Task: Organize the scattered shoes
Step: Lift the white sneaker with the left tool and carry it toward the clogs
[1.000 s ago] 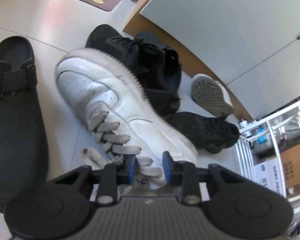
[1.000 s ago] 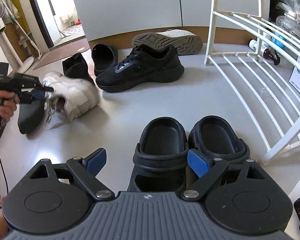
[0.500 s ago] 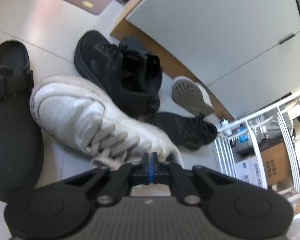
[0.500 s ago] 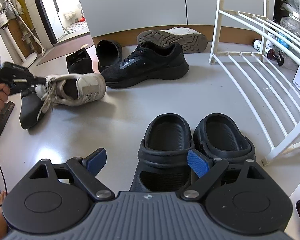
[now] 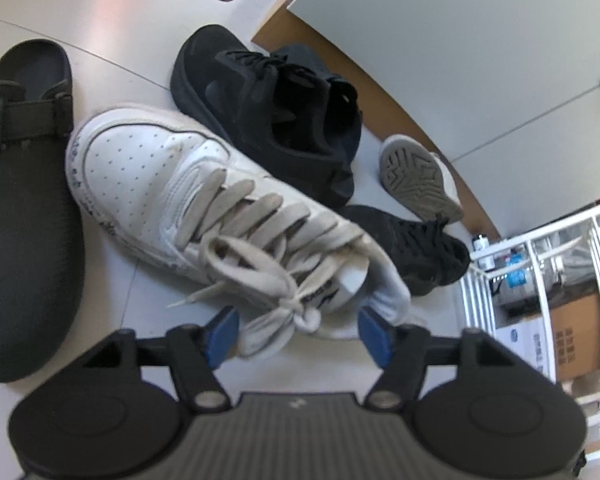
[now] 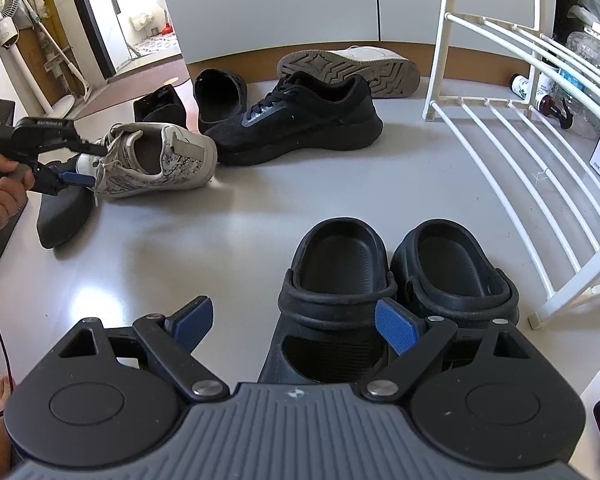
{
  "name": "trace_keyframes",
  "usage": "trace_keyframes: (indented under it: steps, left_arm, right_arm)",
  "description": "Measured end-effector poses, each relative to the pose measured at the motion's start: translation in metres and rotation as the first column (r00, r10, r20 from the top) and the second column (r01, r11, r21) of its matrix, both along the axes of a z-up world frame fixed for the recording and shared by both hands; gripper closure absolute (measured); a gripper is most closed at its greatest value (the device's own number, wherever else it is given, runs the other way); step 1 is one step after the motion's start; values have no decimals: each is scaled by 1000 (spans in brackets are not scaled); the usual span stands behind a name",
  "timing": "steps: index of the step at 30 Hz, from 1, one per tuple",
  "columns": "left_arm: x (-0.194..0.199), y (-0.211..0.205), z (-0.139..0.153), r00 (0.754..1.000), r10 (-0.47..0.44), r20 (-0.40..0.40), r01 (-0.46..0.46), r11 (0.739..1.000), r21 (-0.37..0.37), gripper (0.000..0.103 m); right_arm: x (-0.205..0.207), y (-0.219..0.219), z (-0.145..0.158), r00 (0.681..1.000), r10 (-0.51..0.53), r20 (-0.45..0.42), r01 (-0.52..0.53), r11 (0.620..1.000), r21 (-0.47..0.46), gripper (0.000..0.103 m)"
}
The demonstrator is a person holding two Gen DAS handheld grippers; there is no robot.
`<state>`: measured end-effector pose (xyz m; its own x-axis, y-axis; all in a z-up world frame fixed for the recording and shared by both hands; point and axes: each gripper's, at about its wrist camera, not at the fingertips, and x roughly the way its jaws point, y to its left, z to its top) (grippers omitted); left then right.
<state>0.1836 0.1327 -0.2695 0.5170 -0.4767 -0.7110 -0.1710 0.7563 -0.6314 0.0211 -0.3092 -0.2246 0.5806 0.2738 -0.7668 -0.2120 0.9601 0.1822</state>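
My left gripper (image 5: 296,334) jaws, pinched shut half second ago, now opening; white sneaker (image 5: 204,208) collar between pads, not pressed. Sneaker upright on floor, black sneaker (image 5: 272,112) at its 1 o'clock. Release looks done. Right gripper (image 6: 294,326) jaws wide, empty, over paired clogs (image 6: 392,272).

home entryway, scattered shoes (image 6: 300,120) on floor (image 6: 340,192), white shoe rack (image 6: 520,152), fan (image 6: 4,4), open doorway (image 6: 132,16)

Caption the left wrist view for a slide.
Left claw opening around the heel of a white sneaker among scattered black shoes.
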Motion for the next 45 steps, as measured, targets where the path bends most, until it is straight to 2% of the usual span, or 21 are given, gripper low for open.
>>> trace_keyframes:
  steps: [5, 6, 8, 10, 11, 15, 20, 28, 29, 32, 33, 34, 36, 37, 40, 45]
  left_arm:
    - [10, -8, -22, 999, -5, -50, 5, 1000, -5, 36]
    - [11, -8, -25, 999, -1, -53, 1, 1000, -4, 43]
    - [14, -7, -32, 998, 9, -62, -9, 1000, -6, 48]
    - [17, -5, -38, 998, 3, -55, -6, 999, -51, 57]
    - [18, -5, -38, 999, -6, -46, 3, 998, -64, 64]
    - [20, -6, -33, 998, -17, -55, 14, 999, -47, 71]
    - [14, 7, -31, 996, 40, -86, -45, 997, -62, 81]
    - [4, 22, -22, 992, 77, -103, -79, 997, -12, 85]
    - [6, 25, -22, 990, 85, -108, -87, 996, -7, 83]
    - [16, 28, -22, 986, 104, -128, -101, 995, 25, 60]
    - [18, 27, -24, 987, 106, -122, -104, 994, 24, 57]
    - [21, 27, -25, 988, 112, -108, -110, 994, 18, 58]
    - [22, 27, -24, 990, 111, -86, -112, 994, -3, 76]
    - [22, 26, -23, 991, 109, -80, -109, 994, -5, 78]
    - [22, 19, -15, 994, 86, -67, -82, 995, 56, 83]
    - [12, 22, -17, 993, 67, -97, -61, 996, 62, 89]
  right_arm:
    - [-1, -1, -1, 1000, -2, -7, 2, 1000, -1, 11]
    - [-2, -1, -1, 1000, -3, -7, 3, 1000, 0, 11]
    - [-2, -1, -1, 1000, -5, -8, 5, 1000, 2, 11]
    - [-1, -1, -1, 1000, -6, -9, 6, 1000, 1, 11]
    - [-1, -1, -2, 1000, -5, -10, 5, 1000, 1, 11]
    - [-1, 1, -3, 1000, 5, -17, -5, 1000, 1, 11]
    - [-2, 3, -3, 1000, 15, -15, -15, 1000, -1, 11]
    - [0, 5, -4, 1000, 17, -24, -17, 1000, 6, 11]
    - [0, 6, -4, 1000, 19, -23, -19, 1000, 7, 11]
    - [0, 7, -4, 999, 26, -23, -26, 1000, 7, 11]
    - [0, 8, -4, 999, 28, -23, -28, 1000, 7, 11]
    - [0, 9, -4, 999, 30, -25, -30, 1000, 6, 11]
    - [0, 10, -4, 999, 32, -26, -32, 999, 5, 11]
    - [0, 10, -4, 999, 33, -26, -33, 999, 4, 11]
    - [0, 11, -4, 999, 34, -24, -34, 999, 5, 11]
    - [-1, 14, -2, 999, 39, -15, -39, 999, 11, 11]
